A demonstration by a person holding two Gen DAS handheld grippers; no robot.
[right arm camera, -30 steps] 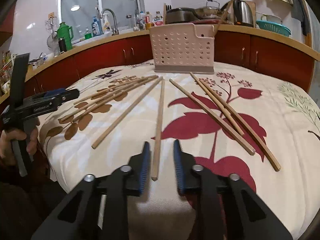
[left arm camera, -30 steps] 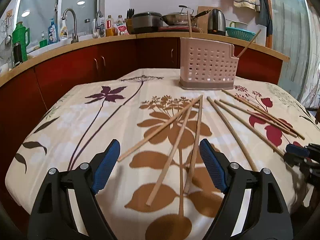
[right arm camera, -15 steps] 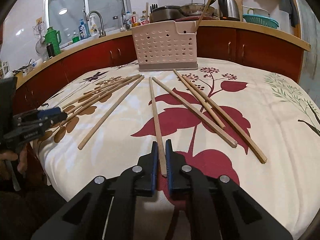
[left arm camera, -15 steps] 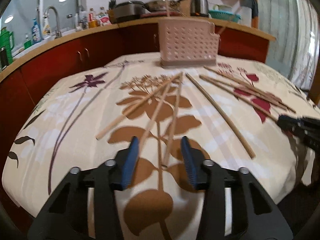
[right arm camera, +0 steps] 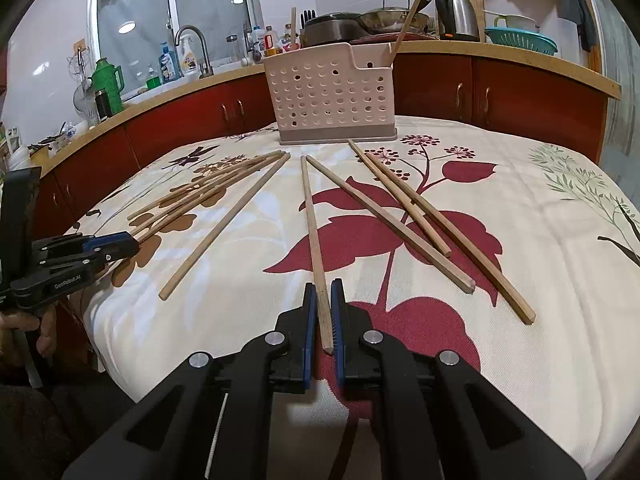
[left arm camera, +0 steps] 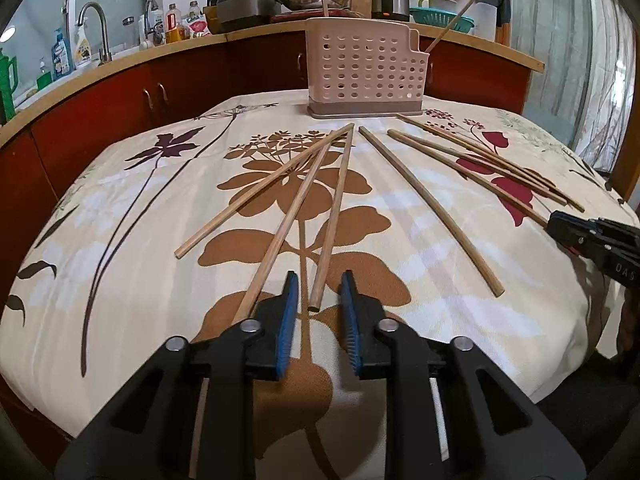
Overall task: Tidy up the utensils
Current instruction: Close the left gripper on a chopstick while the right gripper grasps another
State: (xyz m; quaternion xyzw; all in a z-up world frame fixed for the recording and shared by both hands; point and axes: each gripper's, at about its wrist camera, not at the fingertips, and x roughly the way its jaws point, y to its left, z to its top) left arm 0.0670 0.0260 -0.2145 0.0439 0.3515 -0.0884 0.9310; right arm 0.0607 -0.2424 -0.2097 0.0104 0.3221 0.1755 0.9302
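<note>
Jaws first: the right gripper [right arm camera: 325, 322] is clamped on the near end of one chopstick [right arm camera: 314, 236], which still lies flat on the tablecloth [right arm camera: 540, 280], pointing toward the holder. The left gripper [left arm camera: 318, 322] is closing, with the tip of another chopstick [left arm camera: 332, 220] sitting between its blue pads [left arm camera: 289, 322], and there's a visible gap on both sides, so no grip yet by the look of it. The rest of the chopsticks are fanned out across the cloth, and the pink perforated holder [left arm camera: 366, 70] stands at the far side of the table with a couple of sticks already poking out the top. So this looks like the pick-up step, both hands going for a stick at once. Next I'd guess the left needs to finish pinching without pushing its stick away, then both lift, tilt the sticks upright and drop them in the holder. Long thin sticks held at the very end will probably want to swing.
</note>
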